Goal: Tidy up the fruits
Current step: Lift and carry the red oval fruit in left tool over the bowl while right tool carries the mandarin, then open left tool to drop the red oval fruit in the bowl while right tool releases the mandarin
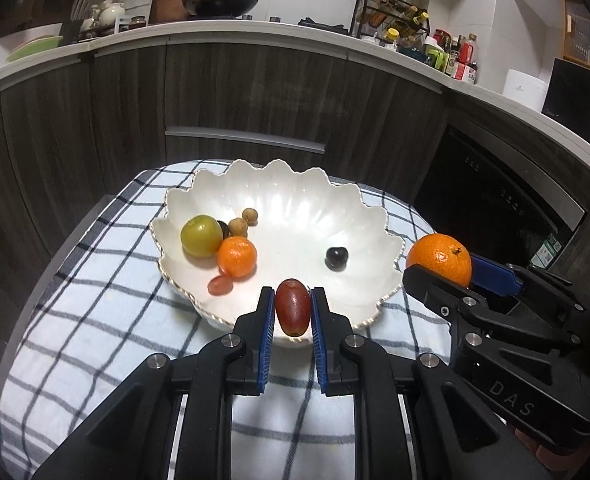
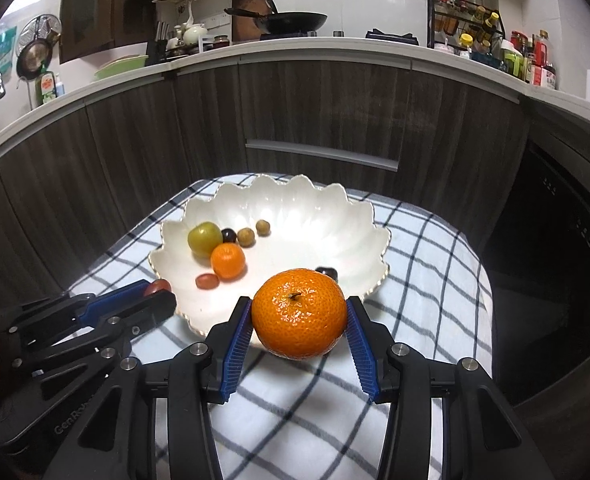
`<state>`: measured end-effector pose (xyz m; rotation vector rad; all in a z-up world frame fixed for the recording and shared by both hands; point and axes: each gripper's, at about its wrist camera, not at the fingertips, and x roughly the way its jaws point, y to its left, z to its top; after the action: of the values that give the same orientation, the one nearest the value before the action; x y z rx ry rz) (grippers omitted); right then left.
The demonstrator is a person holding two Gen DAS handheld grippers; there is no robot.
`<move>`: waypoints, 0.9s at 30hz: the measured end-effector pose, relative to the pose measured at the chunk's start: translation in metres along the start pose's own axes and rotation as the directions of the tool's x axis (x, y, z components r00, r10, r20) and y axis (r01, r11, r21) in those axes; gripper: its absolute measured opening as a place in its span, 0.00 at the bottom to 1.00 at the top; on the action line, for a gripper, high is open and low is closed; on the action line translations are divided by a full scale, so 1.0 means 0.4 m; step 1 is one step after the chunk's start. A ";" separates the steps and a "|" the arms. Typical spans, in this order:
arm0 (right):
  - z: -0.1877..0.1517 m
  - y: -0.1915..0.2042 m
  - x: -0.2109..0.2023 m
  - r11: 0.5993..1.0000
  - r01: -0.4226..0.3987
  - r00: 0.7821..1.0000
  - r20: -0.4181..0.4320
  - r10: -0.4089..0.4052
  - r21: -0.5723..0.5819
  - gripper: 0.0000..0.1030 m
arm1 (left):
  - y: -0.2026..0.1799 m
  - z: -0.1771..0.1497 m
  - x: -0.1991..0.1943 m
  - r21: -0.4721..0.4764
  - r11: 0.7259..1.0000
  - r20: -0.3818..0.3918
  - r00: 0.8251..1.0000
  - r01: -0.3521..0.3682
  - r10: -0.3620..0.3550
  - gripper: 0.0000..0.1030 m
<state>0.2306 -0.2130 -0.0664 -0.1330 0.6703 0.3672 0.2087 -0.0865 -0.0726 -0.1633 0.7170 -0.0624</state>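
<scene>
A white scalloped bowl (image 1: 375, 264) (image 2: 355, 216) sits on a checked cloth. In it lie a green plum (image 1: 201, 235), a small mandarin (image 1: 237, 257), two longans (image 1: 238, 227), a red cherry tomato (image 1: 219, 285) and a dark grape (image 1: 336, 258). My left gripper (image 1: 292, 307) is shut on a red oblong grape (image 1: 292, 307) above the bowl's near rim; it shows at the left of the right wrist view (image 2: 157, 294). My right gripper (image 2: 299, 314) is shut on a large orange (image 2: 298, 313) just short of the bowl's near right rim; the orange also shows in the left wrist view (image 1: 439, 258).
The checked cloth (image 1: 107, 340) covers a small table. Dark wood cabinets (image 1: 235, 100) stand behind it, an oven (image 1: 495, 208) at the right. The counter above carries a wok (image 1: 219, 3) and bottles (image 1: 451, 54).
</scene>
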 end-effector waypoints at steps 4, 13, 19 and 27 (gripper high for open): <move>0.022 0.006 0.020 1.000 0.015 1.000 -0.006 -0.015 0.005 0.46 | 0.024 0.033 0.021 -0.003 1.000 0.002 1.000 0.001 -0.001 0.18; 0.054 0.001 0.088 0.997 0.068 0.996 -0.051 -0.066 0.035 0.46 | 0.054 0.082 0.089 0.038 0.999 -0.046 0.999 0.014 -0.012 0.18; 0.052 -0.002 0.131 0.994 0.097 0.991 -0.095 -0.092 0.049 0.46 | 0.068 0.077 0.135 0.058 0.998 -0.081 0.997 -0.004 0.009 0.18; 0.037 -0.007 0.169 0.991 0.114 0.984 -0.146 -0.102 0.076 0.47 | 0.063 0.066 0.172 0.084 0.996 -0.135 0.991 0.018 -0.007 0.18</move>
<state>0.2892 -0.1924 -0.0973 -0.1155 0.8143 0.2257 0.2778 -0.0660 -0.1020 -0.0826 0.8465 -0.1164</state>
